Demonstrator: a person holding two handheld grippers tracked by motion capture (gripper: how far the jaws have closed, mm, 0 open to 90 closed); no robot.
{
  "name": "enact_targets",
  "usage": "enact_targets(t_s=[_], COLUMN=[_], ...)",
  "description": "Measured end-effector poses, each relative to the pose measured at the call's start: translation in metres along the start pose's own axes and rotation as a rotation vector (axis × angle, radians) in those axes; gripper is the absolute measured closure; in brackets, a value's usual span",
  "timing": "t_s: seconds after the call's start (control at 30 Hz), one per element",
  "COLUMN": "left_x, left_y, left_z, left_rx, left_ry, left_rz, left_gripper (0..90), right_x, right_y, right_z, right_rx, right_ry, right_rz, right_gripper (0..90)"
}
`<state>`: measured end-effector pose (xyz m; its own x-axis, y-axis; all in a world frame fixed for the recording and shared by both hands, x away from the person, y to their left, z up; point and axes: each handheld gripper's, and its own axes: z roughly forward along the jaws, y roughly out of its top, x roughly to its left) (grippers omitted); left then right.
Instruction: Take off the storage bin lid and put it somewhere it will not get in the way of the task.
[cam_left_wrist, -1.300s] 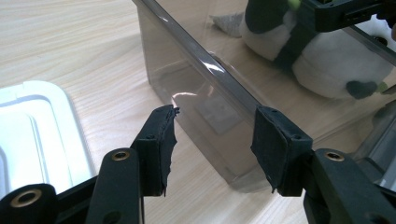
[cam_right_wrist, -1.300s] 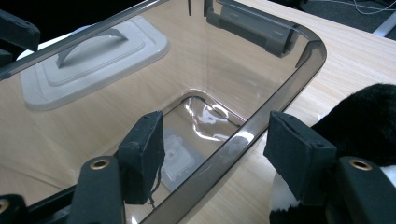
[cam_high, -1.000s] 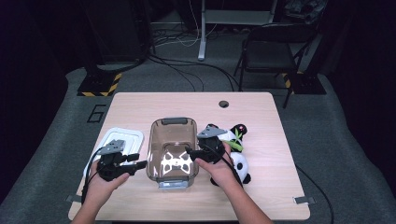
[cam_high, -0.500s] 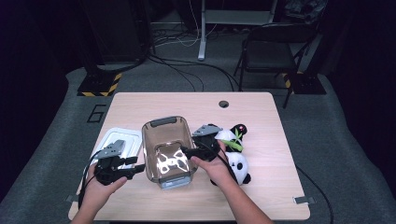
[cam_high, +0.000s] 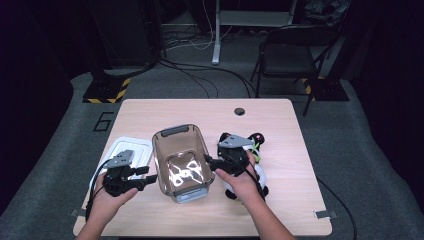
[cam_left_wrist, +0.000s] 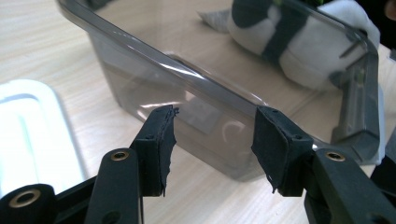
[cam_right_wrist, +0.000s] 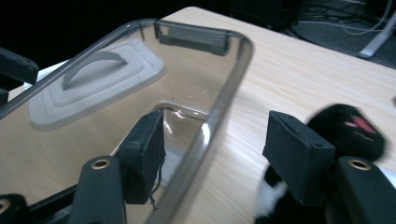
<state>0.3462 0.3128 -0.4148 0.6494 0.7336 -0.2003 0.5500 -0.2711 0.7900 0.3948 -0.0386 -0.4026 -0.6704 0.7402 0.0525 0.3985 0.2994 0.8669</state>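
Observation:
A clear, grey-tinted plastic bin (cam_high: 159, 155) stands empty in the middle of the wooden table. My left gripper (cam_high: 150, 179) lies level by its left wall, and in the left gripper view (cam_left_wrist: 212, 140) the jaws are open with that wall (cam_left_wrist: 187, 70) just ahead of the pads. My right gripper (cam_high: 209, 162) is at the bin's right rim. In the right gripper view (cam_right_wrist: 219, 149) it straddles the rim (cam_right_wrist: 233, 70), one pad inside and one outside, both well off the wall. A panda plush (cam_high: 259, 175) lies under my right hand.
A white lid (cam_high: 125, 150) lies flat left of the bin, beside my left hand. The table has a cable hole (cam_high: 239, 111) near its far edge. A folding chair (cam_high: 290, 50) and cables sit on the floor beyond the table.
The bin has turned slightly, its far end swinging left. My right gripper shifted a little along the right rim. The left gripper has stayed put.

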Motion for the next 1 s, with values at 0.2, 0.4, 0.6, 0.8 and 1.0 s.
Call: enact_targets(t_s=[0.2,0.4,0.6,0.8,1.0], left_x=[0.012,0.019,0.022,0.026,0.028], left_y=[0.004,0.006,0.010,0.008,0.008], left_z=[-0.008,-0.009,-0.005,0.001,0.000], left_rx=[-0.039,-0.051,-0.048,-0.030,-0.033], left_ry=[0.019,0.026,0.021,0.024,0.028], left_rz=[-0.018,-0.029,-0.025,-0.034,-0.040], left_gripper=[48.4,48.3,48.3,48.2,48.1], right_x=[-0.010,-0.013,-0.012,-0.011,-0.018], right_y=[-0.012,-0.037,-0.063,-0.064,-0.068], right_z=[-0.015,-0.024,-0.040,-0.056,-0.055], right_rx=[0.023,0.070,0.069,0.040,0.067], right_ry=[-0.074,-0.135,-0.208,-0.248,-0.296], right_rz=[0.007,0.022,0.034,0.053,0.080], right_gripper=[37.3,37.4,36.9,35.4,32.7])
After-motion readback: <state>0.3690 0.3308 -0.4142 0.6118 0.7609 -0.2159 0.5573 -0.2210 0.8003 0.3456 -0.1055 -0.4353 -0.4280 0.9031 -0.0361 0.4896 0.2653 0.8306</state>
